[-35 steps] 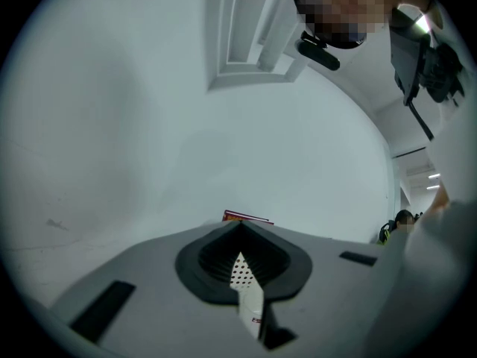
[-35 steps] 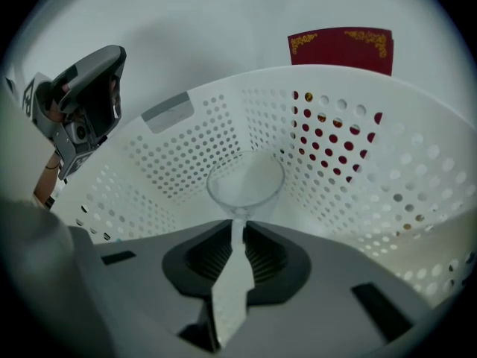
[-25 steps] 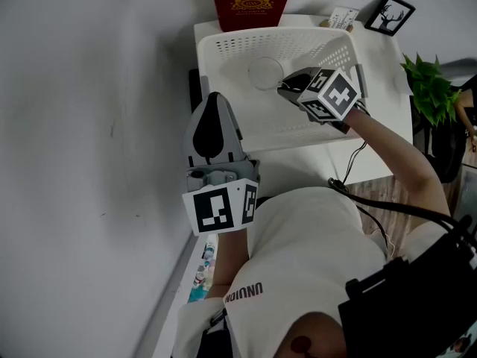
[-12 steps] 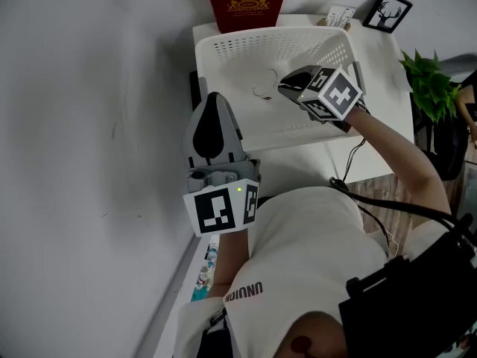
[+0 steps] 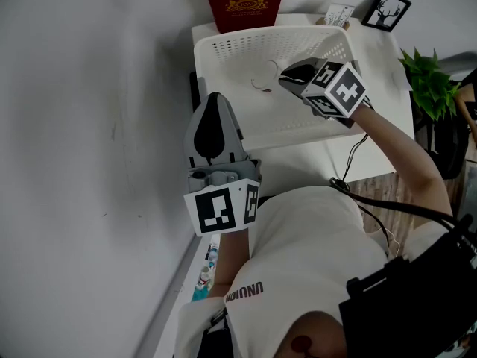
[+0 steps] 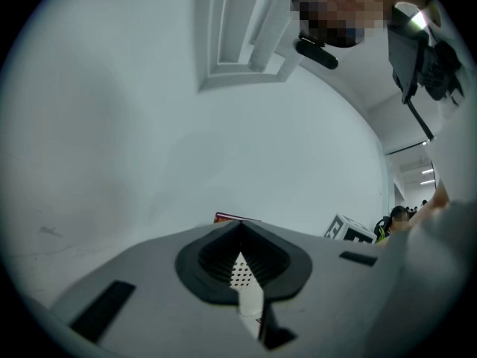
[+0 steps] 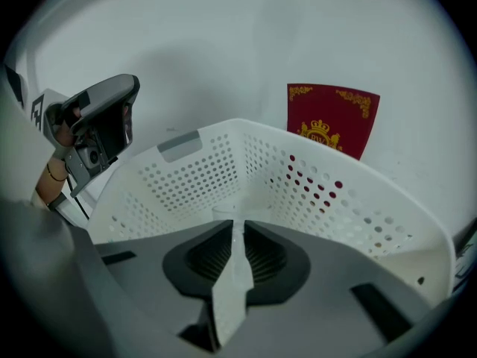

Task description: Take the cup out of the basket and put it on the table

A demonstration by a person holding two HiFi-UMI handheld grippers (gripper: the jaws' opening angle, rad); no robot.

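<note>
A pale, see-through cup (image 5: 262, 81) hangs tilted inside the white perforated basket (image 5: 246, 42) on the white table (image 5: 376, 58). My right gripper (image 5: 284, 75) reaches down into the basket and is shut on the cup's wall. In the right gripper view the jaws (image 7: 237, 226) stand nearly together, with the cup's rim (image 7: 223, 212) just beyond them and the basket wall (image 7: 186, 177) all round. My left gripper (image 5: 215, 99) hovers level in front of the basket, near the wall, shut and holding nothing. Its tips (image 6: 240, 230) meet in the left gripper view.
A dark red booklet (image 5: 243, 2) with gold print leans on the wall behind the basket and also shows as the booklet (image 7: 333, 118). A black picture frame (image 5: 387, 12) and a small card (image 5: 340, 15) stand at the table's far right. A green plant (image 5: 431, 80) is beside the table.
The cup stood flat on the basket floor a second ago; now it is tipped and raised a little. The right gripper has risen slightly with it. The left gripper has stayed still.
</note>
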